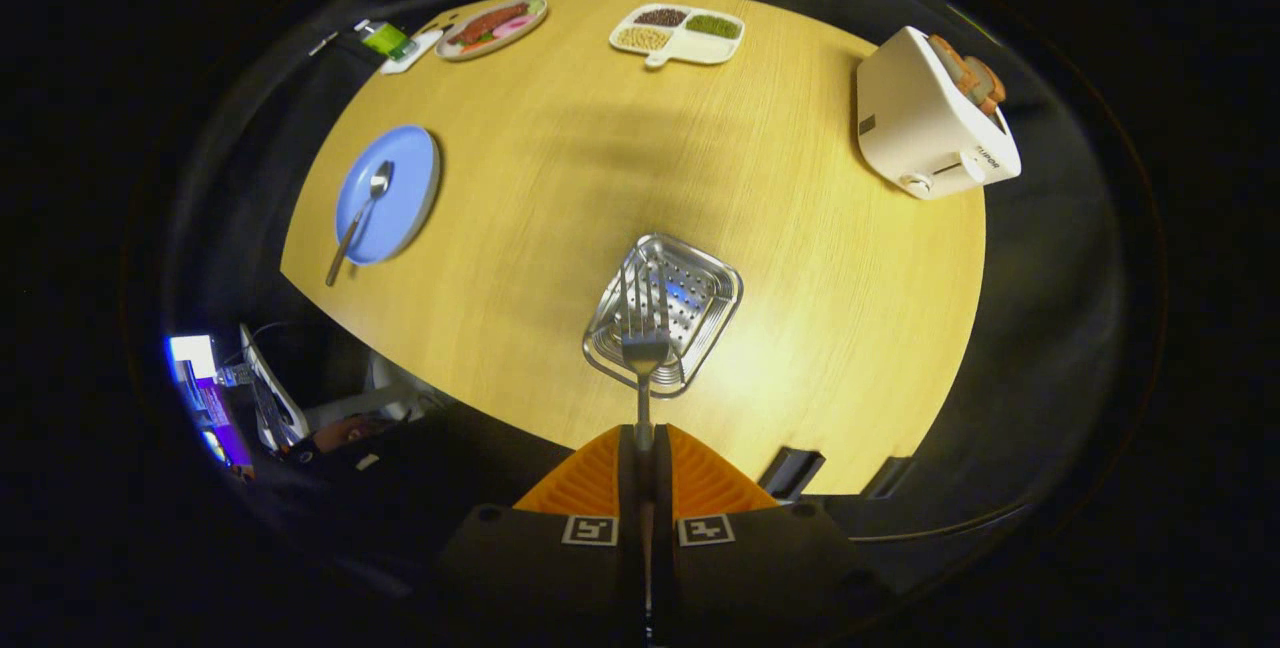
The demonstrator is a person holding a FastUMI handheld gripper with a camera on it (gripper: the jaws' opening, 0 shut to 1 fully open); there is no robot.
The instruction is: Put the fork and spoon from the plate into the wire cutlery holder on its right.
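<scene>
Fork gripped above the wire cutlery holder.

The gripper point(643, 463) has its orange jaws pressed together on the handle of the fork point(643, 328), whose tines point ahead, over the open top of the wire cutlery holder point(700, 278) standing on the yellow bench point(800, 228) just beyond the jaws. Well off to the left of the jaws, the spoon point(362, 216) lies on the blue plate point(410, 178), its handle overhanging the rim. Far ahead sit a divided tray of grains point(700, 50) and an oval dish of food point(492, 26); a white toaster point(930, 118) stands ahead to the right.
</scene>
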